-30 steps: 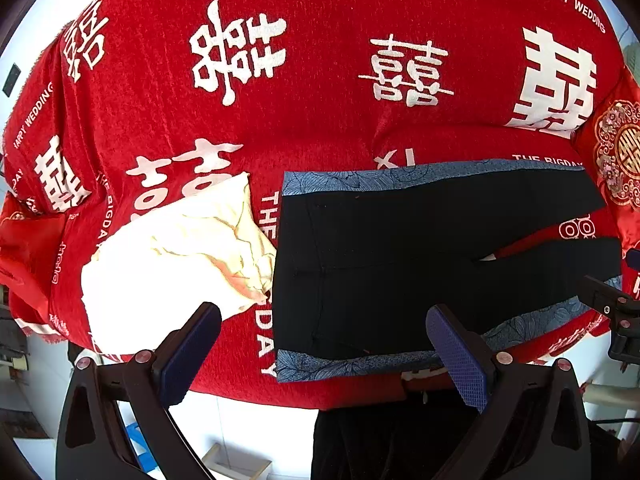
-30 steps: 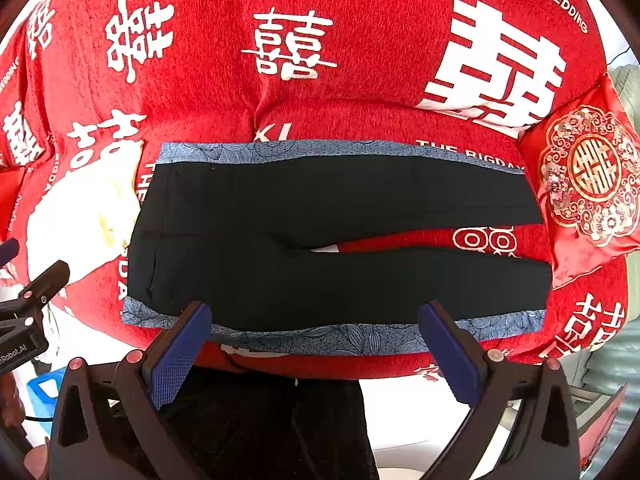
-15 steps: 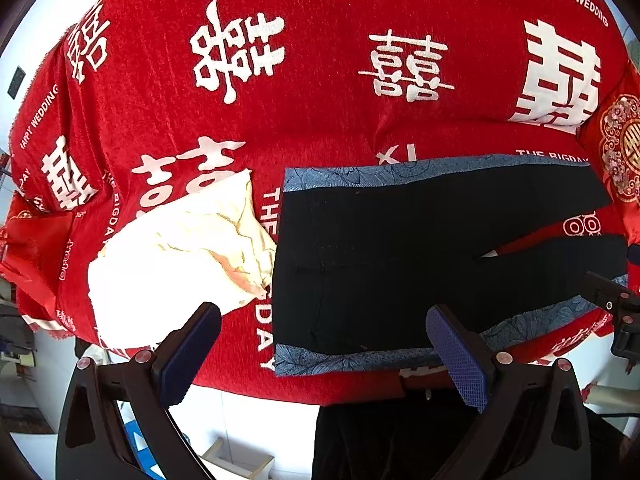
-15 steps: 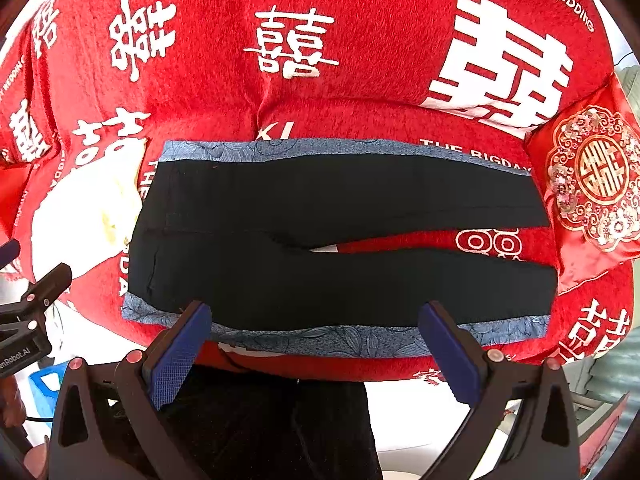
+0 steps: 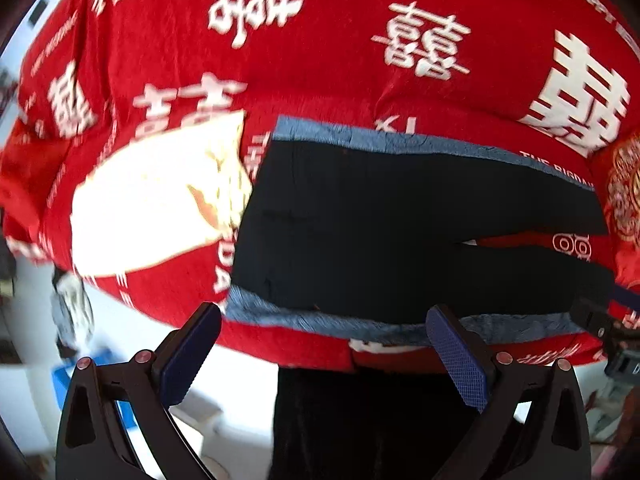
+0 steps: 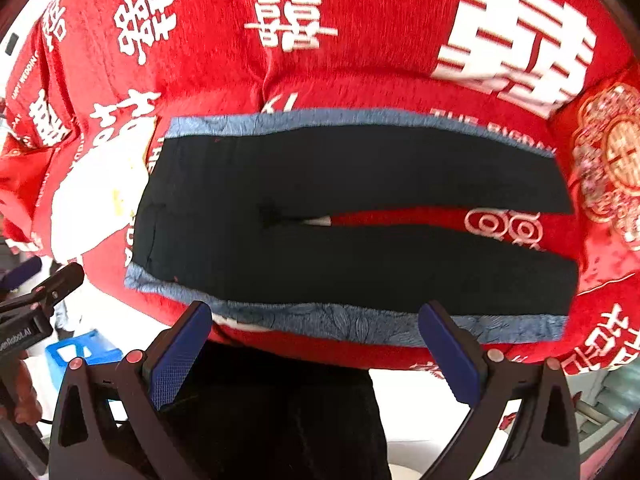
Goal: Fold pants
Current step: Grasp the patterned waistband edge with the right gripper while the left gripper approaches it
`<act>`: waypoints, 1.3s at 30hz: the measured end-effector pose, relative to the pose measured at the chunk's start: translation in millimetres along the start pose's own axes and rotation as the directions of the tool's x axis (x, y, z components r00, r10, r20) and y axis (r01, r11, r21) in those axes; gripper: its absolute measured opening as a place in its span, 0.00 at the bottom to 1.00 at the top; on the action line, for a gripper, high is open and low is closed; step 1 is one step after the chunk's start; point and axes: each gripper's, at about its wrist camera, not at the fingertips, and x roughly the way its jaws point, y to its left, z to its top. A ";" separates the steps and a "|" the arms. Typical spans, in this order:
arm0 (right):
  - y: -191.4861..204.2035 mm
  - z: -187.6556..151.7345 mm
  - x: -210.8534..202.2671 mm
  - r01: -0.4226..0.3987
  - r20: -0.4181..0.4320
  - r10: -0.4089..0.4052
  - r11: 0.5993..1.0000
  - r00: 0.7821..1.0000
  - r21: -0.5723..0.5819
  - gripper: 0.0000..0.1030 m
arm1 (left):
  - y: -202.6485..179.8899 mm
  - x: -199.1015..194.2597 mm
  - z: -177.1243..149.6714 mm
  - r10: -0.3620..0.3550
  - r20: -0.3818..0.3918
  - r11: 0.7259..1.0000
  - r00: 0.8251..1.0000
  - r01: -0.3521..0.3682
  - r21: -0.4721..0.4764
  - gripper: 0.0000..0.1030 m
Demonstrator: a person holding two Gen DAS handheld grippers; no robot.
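Both jaws wide apart, empty

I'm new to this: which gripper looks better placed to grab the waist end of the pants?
Probably the left gripper: open, near the pants' waist corner. The right gripper, also open, faces the legs.
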 end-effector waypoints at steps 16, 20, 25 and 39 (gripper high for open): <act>-26.6 -58.2 142.5 -0.384 -0.048 0.422 0.863 0.906 0.329 0.91 | 62.3 153.4 -34.9 -0.072 -0.151 0.982 0.986 0.044 -0.181 1.00; -45.0 -92.2 180.7 -0.401 -0.024 0.462 0.792 0.886 0.461 0.70 | 78.4 194.2 -53.5 -0.094 -0.179 0.975 0.979 0.054 -0.216 1.00; -78.5 -125.9 199.0 -0.370 0.043 0.421 0.738 0.906 0.564 0.70 | 90.9 224.9 -64.0 -0.126 -0.178 0.959 0.976 0.074 -0.274 1.00; -127.8 -140.9 201.1 -0.484 0.249 0.458 0.520 0.853 0.704 0.06 | 93.1 249.5 -68.5 -0.182 -0.161 0.936 0.970 0.121 -0.331 1.00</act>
